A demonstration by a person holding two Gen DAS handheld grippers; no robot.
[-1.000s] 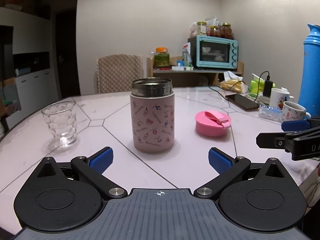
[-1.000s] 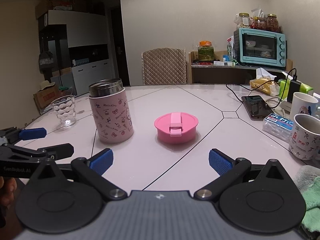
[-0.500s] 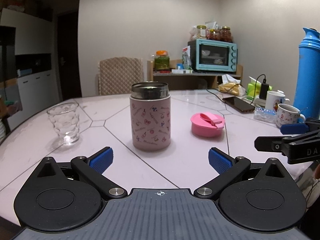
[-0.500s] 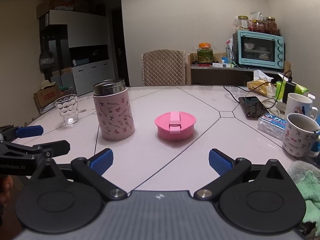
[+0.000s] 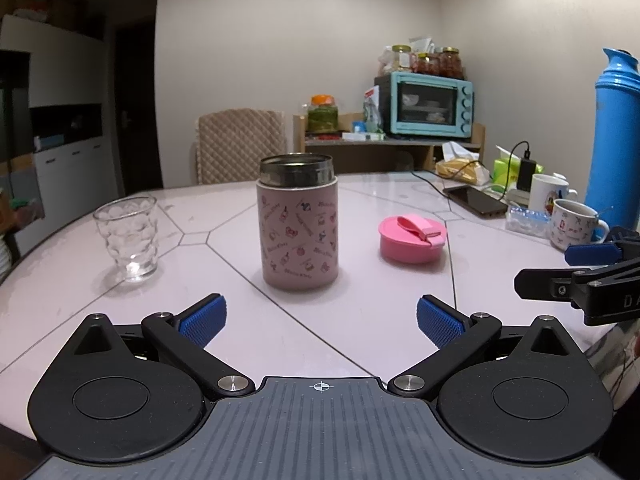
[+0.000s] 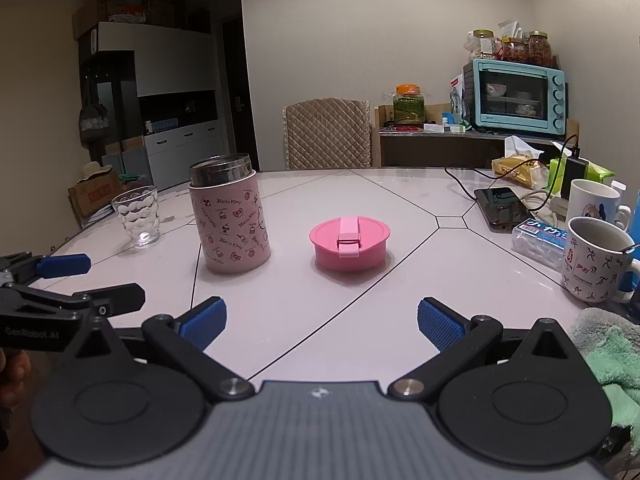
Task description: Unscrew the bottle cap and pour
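A pink patterned bottle (image 5: pixel 299 224) (image 6: pixel 229 216) stands upright on the table with its steel mouth uncovered. Its pink cap (image 5: pixel 412 239) (image 6: pixel 349 242) lies flat on the table to the bottle's right. A clear empty glass (image 5: pixel 128 238) (image 6: pixel 138 216) stands to the bottle's left. My left gripper (image 5: pixel 320 320) is open and empty, short of the bottle. My right gripper (image 6: pixel 322 320) is open and empty, short of the cap. Each gripper shows at the edge of the other's view.
Two mugs (image 6: pixel 600 264), a phone (image 6: pixel 502 208), a tissue pack (image 6: pixel 538 240) and cables sit at the table's right. A tall blue thermos (image 5: pixel 616 140) stands far right. A green cloth (image 6: pixel 608 356) lies near my right gripper. A chair (image 6: pixel 326 132) stands behind the table.
Both grippers have drawn back from the bottle and cap, which look smaller and farther now. Both stay open and empty. Nothing on the table has moved.
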